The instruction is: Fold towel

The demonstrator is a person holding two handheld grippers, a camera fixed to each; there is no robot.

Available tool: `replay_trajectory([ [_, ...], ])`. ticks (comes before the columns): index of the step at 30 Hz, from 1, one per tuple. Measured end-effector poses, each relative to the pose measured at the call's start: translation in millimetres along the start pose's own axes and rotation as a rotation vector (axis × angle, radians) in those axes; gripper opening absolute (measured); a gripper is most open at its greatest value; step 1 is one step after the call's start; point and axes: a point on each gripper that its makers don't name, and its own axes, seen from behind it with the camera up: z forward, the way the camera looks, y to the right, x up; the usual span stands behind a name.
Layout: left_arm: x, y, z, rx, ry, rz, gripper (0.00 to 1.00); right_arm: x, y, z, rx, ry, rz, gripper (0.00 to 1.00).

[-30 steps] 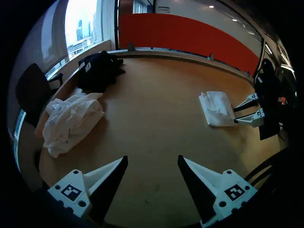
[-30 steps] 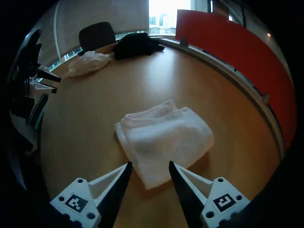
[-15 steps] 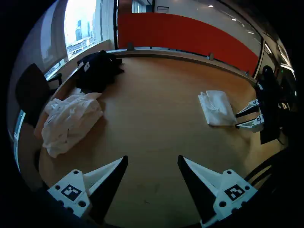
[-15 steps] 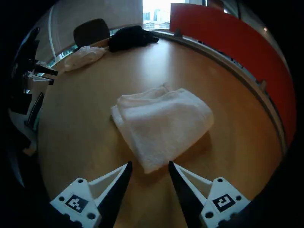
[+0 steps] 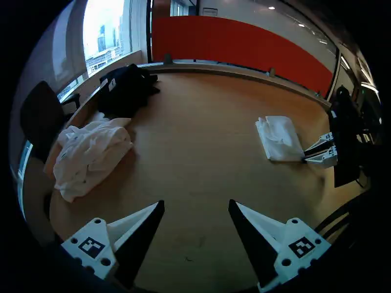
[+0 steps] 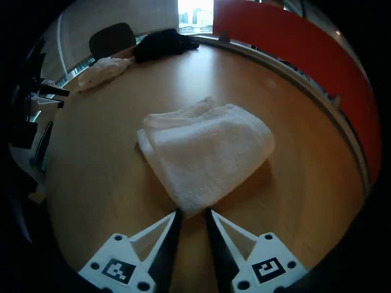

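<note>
A folded white towel (image 6: 205, 146) lies on the round wooden table (image 6: 97, 166); in the left gripper view the towel (image 5: 279, 137) sits at the right. My right gripper (image 6: 192, 211) has its fingers drawn close together, pinching the towel's near corner. From the left gripper view, the right gripper (image 5: 305, 153) is at the towel's right edge, low over the table. My left gripper (image 5: 195, 202) is open above bare wood, far from the towel, with nothing between its fingers. In the right gripper view the left gripper (image 6: 65, 97) is far off at the left edge.
A crumpled pile of white cloth (image 5: 90, 154) and a black garment (image 5: 124, 90) lie near the table's window side. A dark chair (image 5: 39, 117) stands behind them. A red partition (image 5: 244, 49) runs along the far rim.
The right gripper moved forward to the towel's near corner and its fingers closed in on it. The left gripper stayed still and open.
</note>
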Motion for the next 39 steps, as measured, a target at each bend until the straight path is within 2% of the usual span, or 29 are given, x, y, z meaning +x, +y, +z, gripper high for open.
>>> replay_trajectory([
  [6, -0.7, 1.8, 1.1, -0.003, -0.001, -0.001, 0.97, -0.4, 0.4, 2.2, 0.004, 0.001, 0.006, 0.12],
  [9, -0.5, 2.1, 1.8, -0.003, -0.001, 0.001, 0.98, -0.4, 0.6, 2.5, 0.005, 0.0, 0.009, 0.06],
  [17, -0.2, 3.4, 2.3, -0.006, -0.001, 0.004, 0.98, 3.0, 0.3, 0.9, -0.002, 0.005, -0.001, 0.05],
  [23, 0.3, 4.4, 3.4, -0.01, 0.001, 0.006, 0.98, 19.8, 6.4, -8.5, -0.018, 0.023, -0.025, 0.05],
  [32, 7.8, 10.3, 4.5, -0.022, 0.021, 0.003, 0.98, 72.2, 24.9, -34.0, -0.055, 0.077, -0.108, 0.05],
  [39, 17.8, 16.2, 4.3, -0.031, 0.046, 0.004, 0.97, 117.5, 39.6, -59.0, -0.082, 0.109, -0.202, 0.05],
])
